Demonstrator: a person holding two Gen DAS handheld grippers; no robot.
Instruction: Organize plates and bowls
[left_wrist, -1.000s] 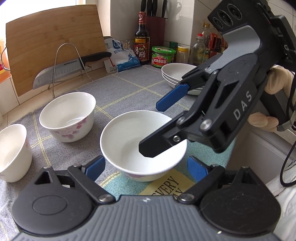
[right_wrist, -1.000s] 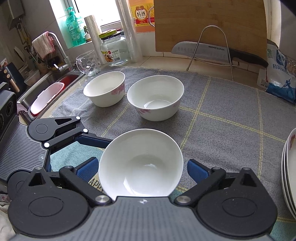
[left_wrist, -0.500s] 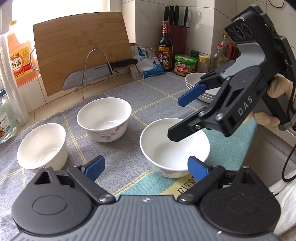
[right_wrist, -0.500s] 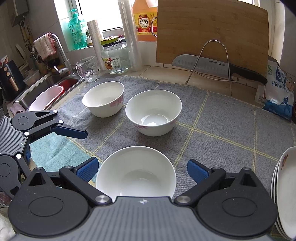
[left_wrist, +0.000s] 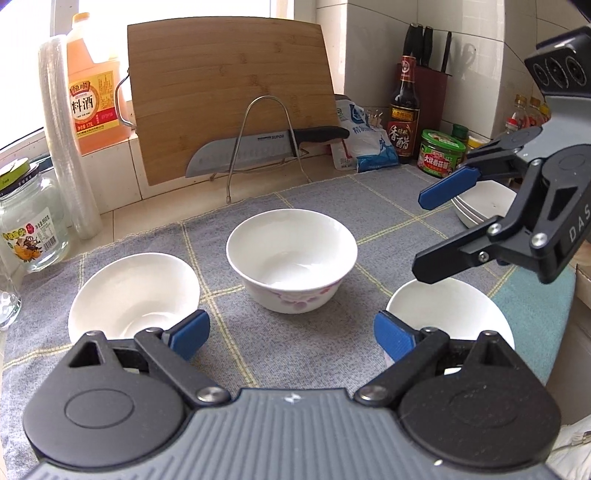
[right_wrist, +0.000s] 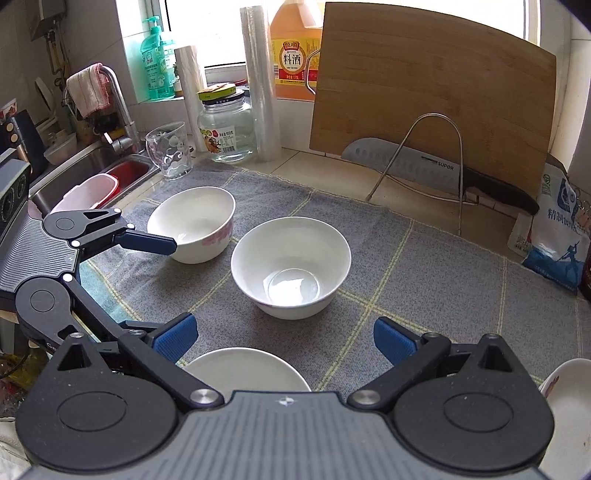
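Readable writing: "SUPOR" on the blade of the knife (left_wrist: 240, 157), propped against a wire stand (left_wrist: 266, 140) in front of the bamboo cutting board (left_wrist: 229, 92); "料酒" on the orange jug (left_wrist: 92, 99); "香醋" on the dark vinegar bottle (left_wrist: 404, 110); "DAS" on the body of the right gripper (left_wrist: 421, 232); Chinese print on the green-lidded jar (left_wrist: 441, 153) and the blue-and-white bag (left_wrist: 364, 142), too small to read fully.

Three white bowls upright, mouths up, on the grey checked cloth (left_wrist: 332, 206) over the tabletop; round, so no long axis to name. Middle bowl (left_wrist: 291, 258), pink flowers on its side, straight ahead of the left gripper (left_wrist: 291, 334), beyond its fingers and apart from them. Left bowl (left_wrist: 133, 291) just behind the left finger, near bowl (left_wrist: 448, 308) behind the right one. Left fingers spread wide, empty between.

Right gripper's (right_wrist: 284, 338) fingers likewise wide apart, clamping nothing; near bowl's (right_wrist: 247, 369) rim low between them, close to the camera. Stack of white plates (left_wrist: 484, 206) beyond the right gripper, partly hidden.
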